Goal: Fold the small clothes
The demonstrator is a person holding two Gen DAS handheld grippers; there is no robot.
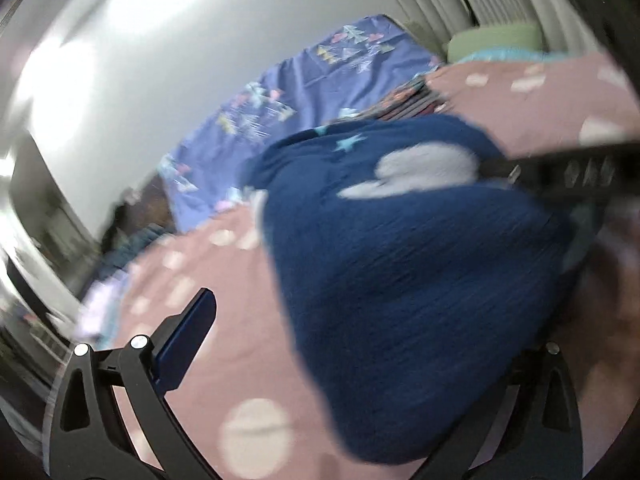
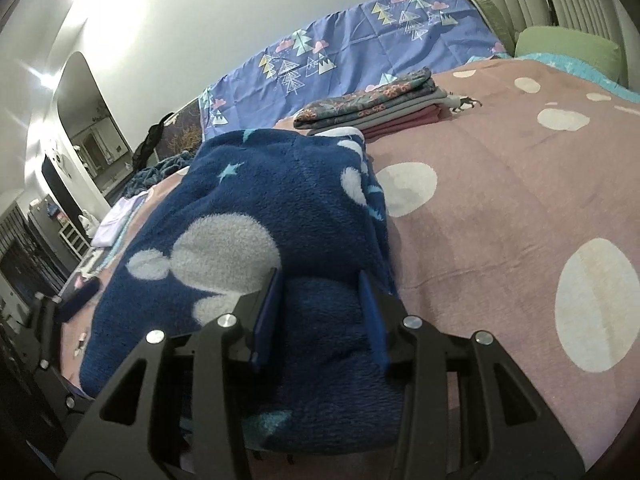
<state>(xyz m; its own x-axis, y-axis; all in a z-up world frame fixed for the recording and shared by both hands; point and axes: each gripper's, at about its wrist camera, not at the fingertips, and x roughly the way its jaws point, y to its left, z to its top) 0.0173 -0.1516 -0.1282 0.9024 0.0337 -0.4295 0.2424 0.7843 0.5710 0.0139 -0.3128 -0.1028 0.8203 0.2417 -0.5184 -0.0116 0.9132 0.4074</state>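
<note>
The navy fleece garment (image 2: 256, 216), printed with pale cloud shapes and small stars, lies on the bed near its front edge, with its thick folded end bunched toward the cameras.

Right hand-held gripper (image 2: 320, 316): jaws at a narrow setting, pads pressed on either side of a thick fold of the fleece. The fabric fills the gap between the fingers (image 2: 266, 316).

Left hand-held gripper (image 1: 356, 344): jaws spread wide. The view is motion-blurred. The left finger (image 1: 188, 344) stands over the bedspread, clear of the fleece; the right finger is hidden behind the garment. No pad is seen pressing on the cloth. In the right wrist view this gripper appears at 9 o'clock, beside the garment's left edge.

Surrounding items:
- A stack of folded clothes (image 2: 372, 108) sits at 12 o'clock beyond the fleece, a floral piece on top, grey and dusky red pieces below. It lies just beyond the garment's far edge.
- A small dark toy figure (image 2: 466, 103) stands just beside the stack, at its 3 o'clock side.
- A pale lilac cloth (image 2: 120, 220) lies at 9 o'clock on the bed's left edge.
- A green cushion (image 2: 568, 50) rests at 1 o'clock by the headboard.

Surface: a pink bedspread (image 2: 500, 184) with large white dots. A blue sheet (image 2: 360, 56) printed with trees and clouds hangs along the wall at 12 o'clock. An arched mirror (image 2: 90, 120) stands at 10 o'clock.
</note>
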